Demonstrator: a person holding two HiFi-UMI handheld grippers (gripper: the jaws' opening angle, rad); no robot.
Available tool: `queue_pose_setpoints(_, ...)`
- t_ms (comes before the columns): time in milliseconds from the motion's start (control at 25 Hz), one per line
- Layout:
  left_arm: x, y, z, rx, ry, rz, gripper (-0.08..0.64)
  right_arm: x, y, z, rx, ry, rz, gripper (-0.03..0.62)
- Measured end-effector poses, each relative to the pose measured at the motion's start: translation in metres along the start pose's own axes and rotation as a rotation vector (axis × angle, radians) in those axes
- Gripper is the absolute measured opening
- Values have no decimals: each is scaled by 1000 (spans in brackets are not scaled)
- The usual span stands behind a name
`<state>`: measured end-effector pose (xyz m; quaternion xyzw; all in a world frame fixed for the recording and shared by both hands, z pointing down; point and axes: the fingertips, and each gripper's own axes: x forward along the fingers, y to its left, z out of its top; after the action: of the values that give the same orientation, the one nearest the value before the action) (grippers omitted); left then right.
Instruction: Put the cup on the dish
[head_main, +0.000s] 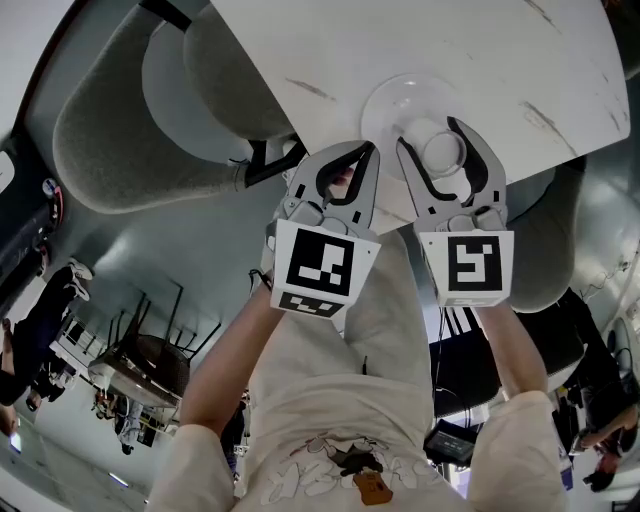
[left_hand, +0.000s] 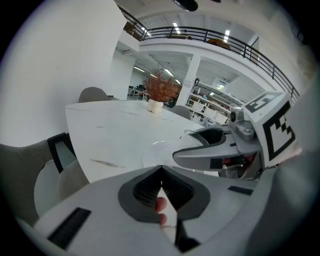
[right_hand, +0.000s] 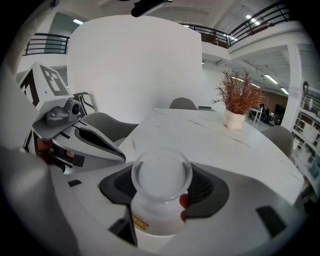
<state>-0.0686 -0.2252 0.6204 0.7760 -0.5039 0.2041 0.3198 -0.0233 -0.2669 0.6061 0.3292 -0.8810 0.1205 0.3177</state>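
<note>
A frosted clear cup (head_main: 441, 152) with a yellow label near its base sits between the jaws of my right gripper (head_main: 432, 136), which is shut on it. In the right gripper view the cup (right_hand: 161, 192) stands upright and fills the space between the pads of the right gripper (right_hand: 161, 172). A clear glass dish (head_main: 396, 100) lies on the white table (head_main: 500, 50) near its front edge, and the cup overlaps the dish's near rim. My left gripper (head_main: 368, 152) is beside it on the left, shut with nothing in it (left_hand: 160, 170). The dish (left_hand: 159, 149) shows faintly just beyond.
A grey chair (head_main: 130, 130) stands at the table's left, and another chair (right_hand: 183, 103) at its far side. A small pot of red-brown dried plants (left_hand: 156, 97) sits at the far end of the table. The table's edge runs right under both grippers.
</note>
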Motion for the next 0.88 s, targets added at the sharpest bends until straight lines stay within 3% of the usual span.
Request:
queue_pose_setpoints(400,2,3,6,2,-24,-13,3,6,1,4,-30,-24,0,264)
queue_pose_setpoints(680,1,3,5,-3,-17,-14,3,7,3,3,35,-11,51,265)
queue_pose_setpoints(880,-7,2,9,-3,-22,-7,3,0,1,10,33,-34,35,265)
